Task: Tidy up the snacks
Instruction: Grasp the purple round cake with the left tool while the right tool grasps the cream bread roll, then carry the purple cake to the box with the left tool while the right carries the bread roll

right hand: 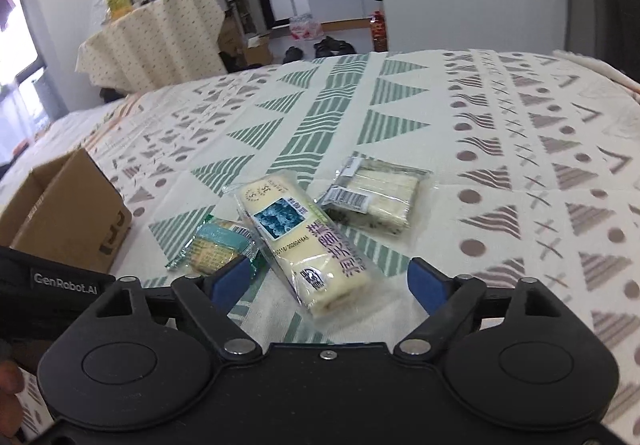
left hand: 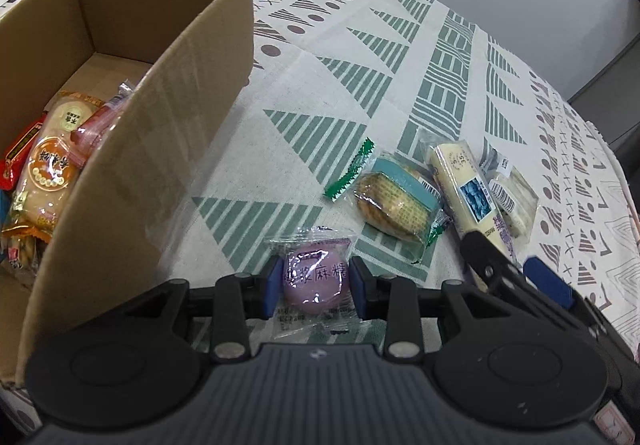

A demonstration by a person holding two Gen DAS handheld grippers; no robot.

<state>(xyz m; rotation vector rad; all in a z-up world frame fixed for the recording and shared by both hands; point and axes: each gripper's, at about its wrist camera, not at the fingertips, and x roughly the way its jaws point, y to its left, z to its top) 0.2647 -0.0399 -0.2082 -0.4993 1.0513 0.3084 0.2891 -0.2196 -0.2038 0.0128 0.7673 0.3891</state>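
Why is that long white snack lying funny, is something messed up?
Nothing is torn or spilled. The long white snack bar just lies crooked, one end propped on the teal-wrapped cracker pack. The left gripper squeezes a purple mochi.

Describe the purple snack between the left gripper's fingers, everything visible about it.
The purple snack is a round, soft-looking mauve cake sealed in a clear, crinkly plastic wrapper printed with purple Chinese characters. It lies flat on the patterned tablecloth, just right of the cardboard box and apart from it. The left gripper has a blue pad on each side of it, closed against the wrapper. The wrapper's loose edges stick out beyond the pads. It is not yet in the box.
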